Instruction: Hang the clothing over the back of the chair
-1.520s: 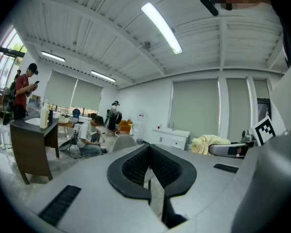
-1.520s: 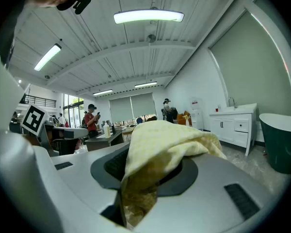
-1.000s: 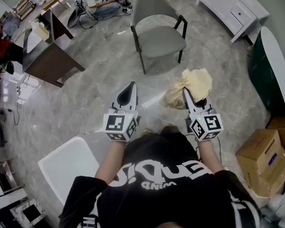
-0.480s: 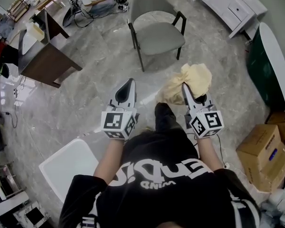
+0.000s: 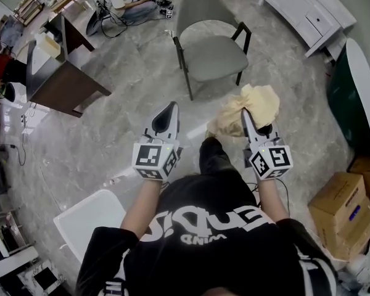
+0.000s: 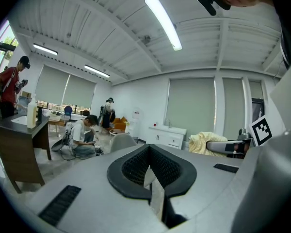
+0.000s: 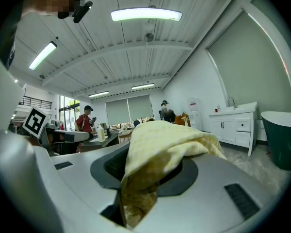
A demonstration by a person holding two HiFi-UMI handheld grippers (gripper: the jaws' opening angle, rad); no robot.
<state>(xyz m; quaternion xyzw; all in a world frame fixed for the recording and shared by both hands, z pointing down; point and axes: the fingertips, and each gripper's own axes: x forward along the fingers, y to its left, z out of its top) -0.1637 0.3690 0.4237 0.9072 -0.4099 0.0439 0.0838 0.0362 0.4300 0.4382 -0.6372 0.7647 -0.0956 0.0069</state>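
Clamping a crumpled pale-yellow fabric garment [image 5: 259, 103] between its jaws, the right gripper [image 5: 244, 113] is holding it above the grey marble floor [image 5: 111, 128], near the grey padded, black-legged chair [image 5: 214, 55]. The left gripper [image 5: 171, 108] is empty, its jaws together.

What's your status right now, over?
Right hand-held gripper shut on yellow clothing. Left hand-held gripper shut, empty. Grey chair ahead, back bare; no obstacle seen between.
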